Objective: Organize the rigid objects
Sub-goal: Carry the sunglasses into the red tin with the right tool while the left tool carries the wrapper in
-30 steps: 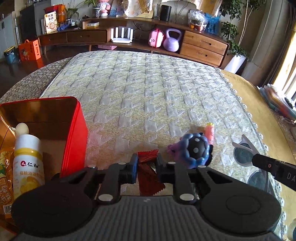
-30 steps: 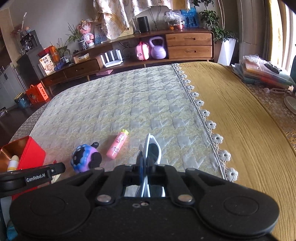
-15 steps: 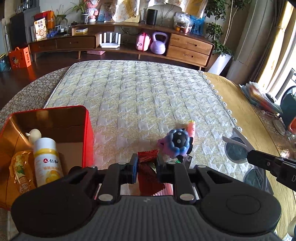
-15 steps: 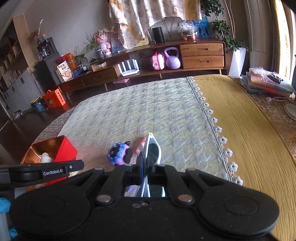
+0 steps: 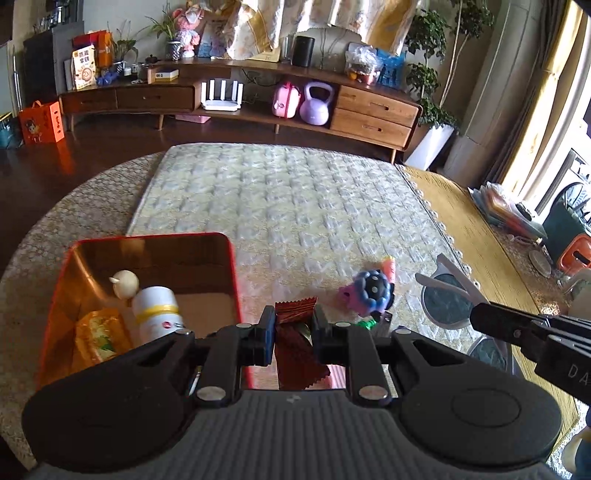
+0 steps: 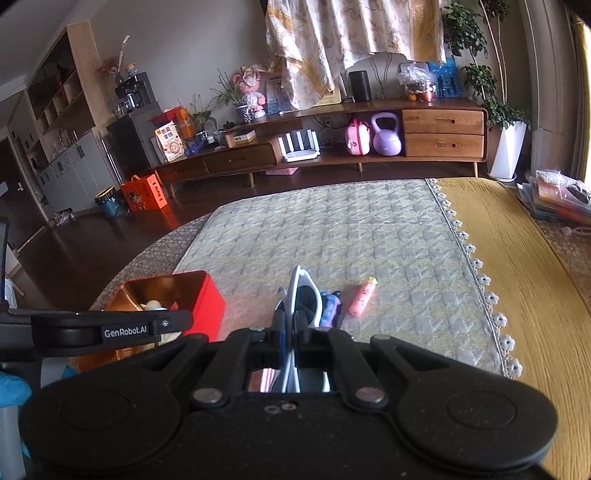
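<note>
Behind quilted table cover [image 5: 295,206], wooden sideboard [image 5: 373,114], curtains [image 6: 351,33]

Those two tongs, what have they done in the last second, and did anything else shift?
Both tongs rose, each keeping its catch. The left tongs stay clamped on the red packet, the right tongs on the white sunglasses. The red tin, purple toy and pink tube lie where they were.

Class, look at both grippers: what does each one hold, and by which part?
The left gripper pinches a dark red snack packet near its top end. The right gripper is shut on white sunglasses, gripping the frame edge-on.
</note>
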Motion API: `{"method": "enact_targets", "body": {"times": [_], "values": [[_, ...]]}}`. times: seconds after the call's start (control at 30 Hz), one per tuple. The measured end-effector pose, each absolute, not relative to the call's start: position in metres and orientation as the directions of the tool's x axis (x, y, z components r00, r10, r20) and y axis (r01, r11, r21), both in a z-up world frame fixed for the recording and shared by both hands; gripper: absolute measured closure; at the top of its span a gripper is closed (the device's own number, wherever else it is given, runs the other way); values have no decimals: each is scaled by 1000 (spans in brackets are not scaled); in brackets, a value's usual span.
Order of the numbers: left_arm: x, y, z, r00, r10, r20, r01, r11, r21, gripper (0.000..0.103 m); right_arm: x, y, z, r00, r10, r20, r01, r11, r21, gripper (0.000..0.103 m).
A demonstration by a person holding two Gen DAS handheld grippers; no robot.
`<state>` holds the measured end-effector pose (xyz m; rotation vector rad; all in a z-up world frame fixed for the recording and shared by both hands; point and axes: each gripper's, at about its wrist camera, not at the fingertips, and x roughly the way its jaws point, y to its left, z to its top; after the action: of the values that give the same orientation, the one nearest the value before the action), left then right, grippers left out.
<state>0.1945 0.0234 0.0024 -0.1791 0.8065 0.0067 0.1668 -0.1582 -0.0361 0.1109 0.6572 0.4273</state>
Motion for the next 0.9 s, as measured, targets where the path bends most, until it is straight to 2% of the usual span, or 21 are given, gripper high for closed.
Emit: {"method": "enact_targets", "body": {"times": [0.53,0.9], "values": [[175,123,10,695,38,-718,-174,978,-116,84,162,-75,-29,665,496,-558,-450,863,230,100],[189,164,-6,662,68,-746,-182,981,-72,84,180,-25,-43,623,528,-577,-489,839,239,100]]}}
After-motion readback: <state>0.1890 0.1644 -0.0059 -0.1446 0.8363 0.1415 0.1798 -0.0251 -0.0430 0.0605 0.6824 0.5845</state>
